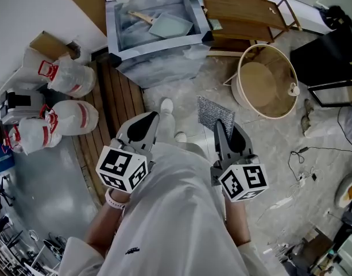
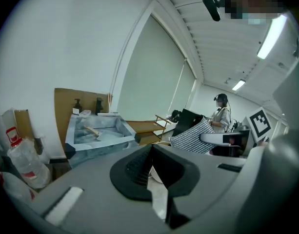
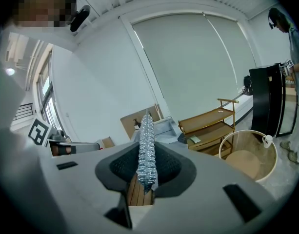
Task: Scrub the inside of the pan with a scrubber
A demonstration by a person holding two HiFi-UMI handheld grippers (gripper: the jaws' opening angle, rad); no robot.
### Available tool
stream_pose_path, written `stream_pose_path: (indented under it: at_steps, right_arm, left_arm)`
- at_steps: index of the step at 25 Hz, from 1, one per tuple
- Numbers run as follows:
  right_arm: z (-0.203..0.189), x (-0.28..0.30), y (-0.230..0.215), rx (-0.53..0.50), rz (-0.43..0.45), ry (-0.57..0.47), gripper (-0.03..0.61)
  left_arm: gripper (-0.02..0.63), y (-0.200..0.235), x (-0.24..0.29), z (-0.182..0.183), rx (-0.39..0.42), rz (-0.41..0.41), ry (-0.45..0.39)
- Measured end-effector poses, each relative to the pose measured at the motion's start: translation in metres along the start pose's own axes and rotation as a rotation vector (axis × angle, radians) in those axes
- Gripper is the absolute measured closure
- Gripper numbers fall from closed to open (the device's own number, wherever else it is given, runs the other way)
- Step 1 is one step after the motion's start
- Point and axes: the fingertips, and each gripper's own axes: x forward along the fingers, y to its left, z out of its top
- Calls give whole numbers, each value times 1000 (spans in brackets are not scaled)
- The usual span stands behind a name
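A grey pan (image 1: 170,25) with a wooden handle lies inside a plastic-lined sink tub (image 1: 119,36) on the floor ahead; the left gripper view shows the pan (image 2: 93,130) too. My right gripper (image 1: 217,125) is shut on a silver mesh scrubber (image 1: 215,112), which stands edge-on between the jaws as the scrubber (image 3: 146,150) in the right gripper view. My left gripper (image 1: 154,118) is held beside it, jaws together with nothing in them. Both grippers hang in front of my body, well short of the tub.
A round wooden tub (image 1: 266,80) sits on the floor to the right, and a low wooden shelf (image 1: 244,13) stands behind it. White tied bags (image 1: 69,76) lie at the left. Cables (image 1: 305,154) trail at the right. Another person (image 2: 221,113) stands in the background.
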Motion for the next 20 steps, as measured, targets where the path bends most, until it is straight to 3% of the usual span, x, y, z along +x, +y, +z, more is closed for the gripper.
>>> stream_pose_path:
  at_steps: [9, 20]
  right_arm:
    - [28, 78, -33, 2, 0, 16, 509]
    - [129, 240, -95, 3, -1, 76, 509]
  left_arm:
    - [607, 43, 74, 28, -35, -6, 19]
    - [608, 129, 217, 140, -89, -20, 50]
